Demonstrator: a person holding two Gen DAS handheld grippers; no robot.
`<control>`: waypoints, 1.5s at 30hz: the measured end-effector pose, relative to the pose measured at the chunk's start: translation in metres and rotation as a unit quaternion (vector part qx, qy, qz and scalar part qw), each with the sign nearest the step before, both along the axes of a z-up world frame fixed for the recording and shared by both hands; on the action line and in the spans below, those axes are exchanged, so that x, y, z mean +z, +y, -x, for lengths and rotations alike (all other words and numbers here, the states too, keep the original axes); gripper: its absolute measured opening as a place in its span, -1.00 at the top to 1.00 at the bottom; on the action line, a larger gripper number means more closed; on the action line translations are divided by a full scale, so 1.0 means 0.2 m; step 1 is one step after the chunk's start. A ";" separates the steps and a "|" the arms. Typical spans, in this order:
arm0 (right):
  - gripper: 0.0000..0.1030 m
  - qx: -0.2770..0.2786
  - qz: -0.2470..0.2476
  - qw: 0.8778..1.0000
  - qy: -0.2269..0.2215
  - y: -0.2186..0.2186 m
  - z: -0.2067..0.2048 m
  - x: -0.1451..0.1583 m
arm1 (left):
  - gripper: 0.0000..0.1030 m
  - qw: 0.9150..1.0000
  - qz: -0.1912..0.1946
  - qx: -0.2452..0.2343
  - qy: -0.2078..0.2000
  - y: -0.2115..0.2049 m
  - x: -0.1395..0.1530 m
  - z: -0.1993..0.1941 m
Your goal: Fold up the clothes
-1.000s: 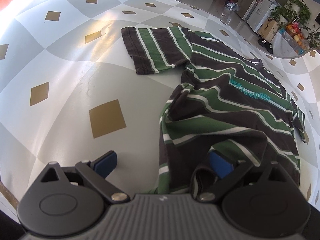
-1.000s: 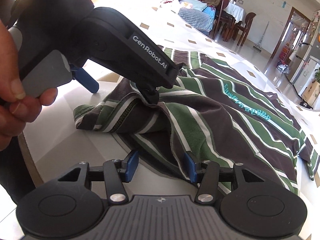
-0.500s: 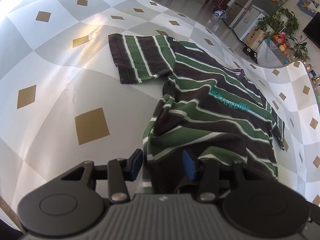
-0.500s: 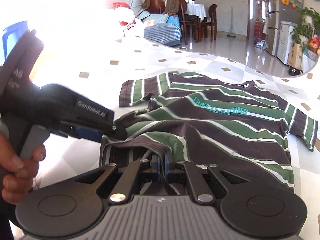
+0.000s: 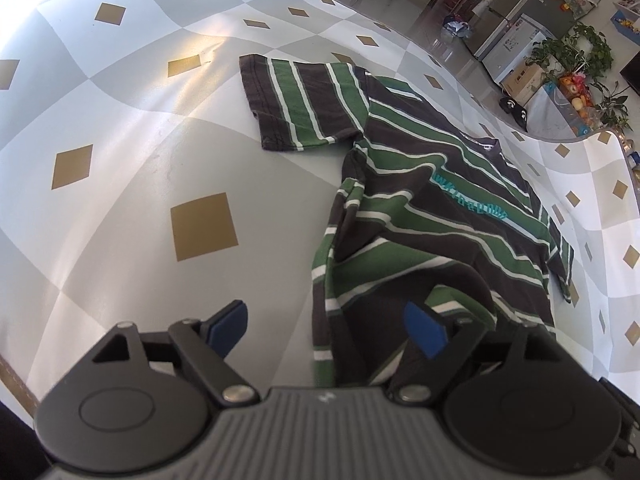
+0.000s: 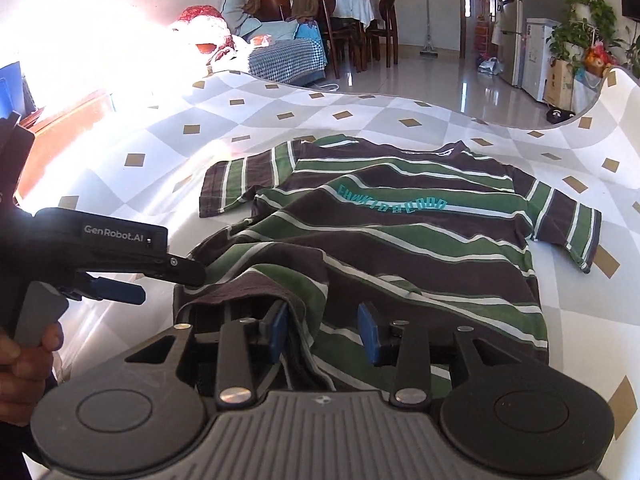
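A brown T-shirt (image 5: pixel 420 200) with green and white stripes and teal lettering lies face up on the chequered tablecloth (image 5: pixel 120 160), its lower hem rumpled near me. My left gripper (image 5: pixel 326 330) hovers over the hem's left corner, jaws opening wide; fabric lies between the blue pads (image 5: pixel 424 334) without being pinched. In the right wrist view the shirt (image 6: pixel 400 232) spreads ahead. My right gripper (image 6: pixel 322 332) is opening too, and a raised fold of hem drapes over its left pad (image 6: pixel 276 332). The left gripper (image 6: pixel 160 284) shows at the left of that view, held by a hand (image 6: pixel 24 352).
The table's far edge curves past the shirt's collar (image 6: pixel 448 150). Beyond it are a tiled floor, dining chairs (image 6: pixel 360 40), a sofa with a checked cover (image 6: pixel 280 60), a fridge (image 6: pixel 516 28) and potted plants (image 6: pixel 576 36).
Half a second ago the right jaws were shut on the hem and the left had narrowed around it. Both now stand apart again, and the right gripper has risen and rolled.
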State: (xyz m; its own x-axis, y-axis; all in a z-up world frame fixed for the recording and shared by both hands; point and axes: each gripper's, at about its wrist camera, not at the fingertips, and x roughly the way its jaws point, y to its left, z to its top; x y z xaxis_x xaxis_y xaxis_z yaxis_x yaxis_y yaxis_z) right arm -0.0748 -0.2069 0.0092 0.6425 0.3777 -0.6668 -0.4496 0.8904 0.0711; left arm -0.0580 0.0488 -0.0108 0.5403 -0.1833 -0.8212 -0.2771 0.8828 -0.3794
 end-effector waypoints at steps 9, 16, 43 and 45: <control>0.27 0.078 -0.007 0.997 -0.020 0.09 0.14 0.03 | -0.50 1.000 -0.002 0.017 -0.002 0.00 0.01 0.03; 0.27 0.145 -0.002 0.988 0.057 0.23 0.17 -0.13 | -0.52 1.000 -0.004 0.029 0.004 0.03 0.00 0.03; 0.41 0.286 -0.035 0.954 0.079 0.45 0.24 -0.23 | -0.99 0.994 0.025 0.036 -0.097 0.17 0.22 0.08; 0.33 0.296 -0.021 0.950 0.093 0.45 0.25 -0.22 | -0.99 0.995 0.032 0.023 -0.096 0.15 0.22 0.07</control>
State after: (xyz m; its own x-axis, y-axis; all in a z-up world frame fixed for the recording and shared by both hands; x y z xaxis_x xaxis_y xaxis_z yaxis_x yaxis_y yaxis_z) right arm -0.1256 -0.1165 -0.0351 0.1815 0.6654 -0.7241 -0.8466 0.4803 0.2292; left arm -0.0719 0.0783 0.0326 0.6944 -0.2039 -0.6900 -0.2333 0.8434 -0.4840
